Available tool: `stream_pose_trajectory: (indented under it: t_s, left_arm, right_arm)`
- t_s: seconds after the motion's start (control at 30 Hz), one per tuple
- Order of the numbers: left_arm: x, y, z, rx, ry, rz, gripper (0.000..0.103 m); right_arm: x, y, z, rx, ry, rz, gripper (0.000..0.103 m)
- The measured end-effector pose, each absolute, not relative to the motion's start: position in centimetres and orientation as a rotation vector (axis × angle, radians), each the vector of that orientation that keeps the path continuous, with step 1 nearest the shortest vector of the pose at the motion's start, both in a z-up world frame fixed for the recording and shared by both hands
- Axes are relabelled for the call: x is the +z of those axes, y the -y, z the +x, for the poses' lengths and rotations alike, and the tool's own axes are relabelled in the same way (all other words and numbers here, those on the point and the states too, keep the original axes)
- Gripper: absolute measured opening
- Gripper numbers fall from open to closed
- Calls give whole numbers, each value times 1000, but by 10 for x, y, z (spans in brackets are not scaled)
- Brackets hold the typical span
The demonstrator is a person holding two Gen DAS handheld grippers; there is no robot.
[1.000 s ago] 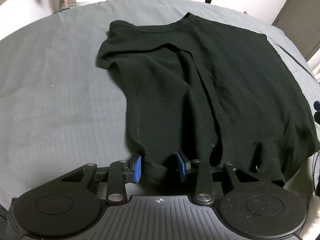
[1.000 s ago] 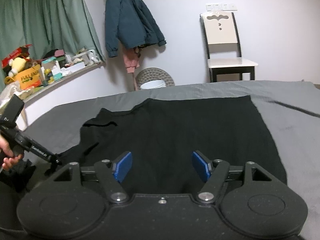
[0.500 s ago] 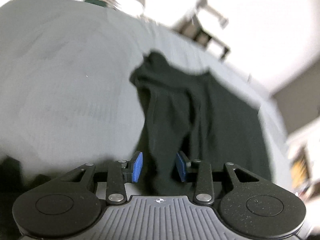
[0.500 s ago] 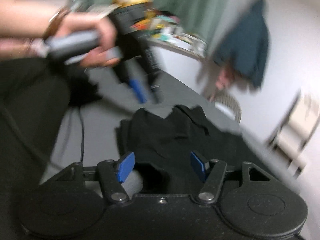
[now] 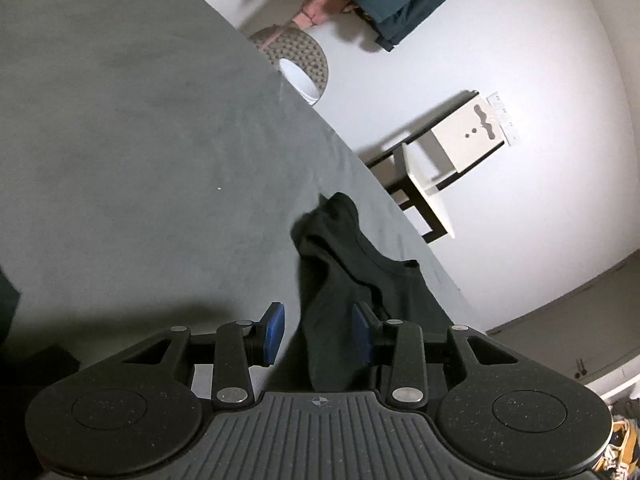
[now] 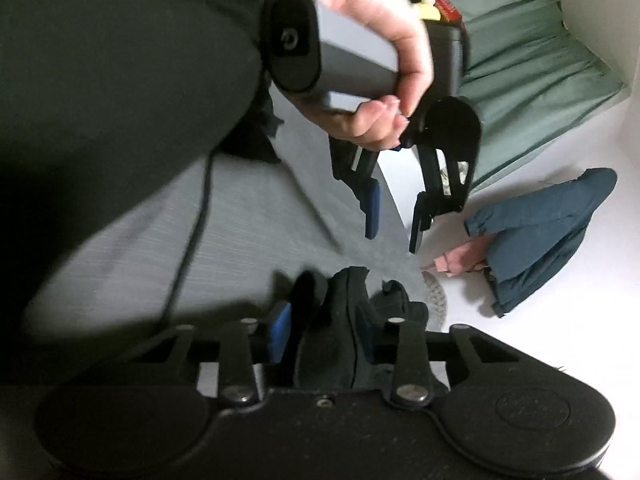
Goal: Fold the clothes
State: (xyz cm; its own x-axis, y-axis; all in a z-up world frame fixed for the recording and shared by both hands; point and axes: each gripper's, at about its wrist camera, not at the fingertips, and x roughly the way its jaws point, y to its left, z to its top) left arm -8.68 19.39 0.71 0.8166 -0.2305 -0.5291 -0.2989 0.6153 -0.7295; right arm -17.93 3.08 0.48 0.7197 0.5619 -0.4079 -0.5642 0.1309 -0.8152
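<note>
Right gripper [image 6: 323,334] down low at 6 o'clock, blue pads drawn in on a bunched ridge of the black shirt [image 6: 348,300]; looks clamped on it, fabric filling the gap. Up at 12 to 1 o'clock from there, left gripper [image 6: 394,220] carried in a hand [image 6: 384,40], fingers apart, bare wall showing between them, nothing hanging. From the left wrist view, shirt lined up between the parted pads all the same, a narrow rope of cloth running from 6 o'clock away toward 12, tip lying on the grey bed [image 5: 140,140]. Not pinched there, going by the strip of bed showing beside the 9 o'clock pad. So: long axis straight ahead of the left tool, right one already on the near end. Next grab probably for the left, further along that line, to spread the cloth flat.

Woven basket [image 5: 298,54] off at 12 o'clock past the bed edge, white inside; contents impossible to tell.
</note>
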Motion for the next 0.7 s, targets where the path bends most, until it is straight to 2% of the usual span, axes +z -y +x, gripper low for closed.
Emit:
stream_pose_trajectory:
  t_s: [0.07, 0.13, 0.33, 0.53, 0.7]
  left_arm:
    - [5, -195, -87, 25, -641, -940, 37]
    - [5, -191, -86, 11, -641, -949, 37]
    - [0, -187, -81, -23, -685, -962, 37]
    - [-2, -180, -73, -98, -737, -967, 37]
    - [-4, -161, -57, -196, -829, -913, 38]
  right_arm:
    - [1, -40, -174, 784, 6, -1212, 23]
    - [0, -45, -169, 768, 9, -1222, 6]
    - [34, -38, -147, 679, -80, -1030, 6]
    - [69, -12, -96, 604, -297, -717, 6]
    - [77, 24, -66, 573, -537, -394, 6]
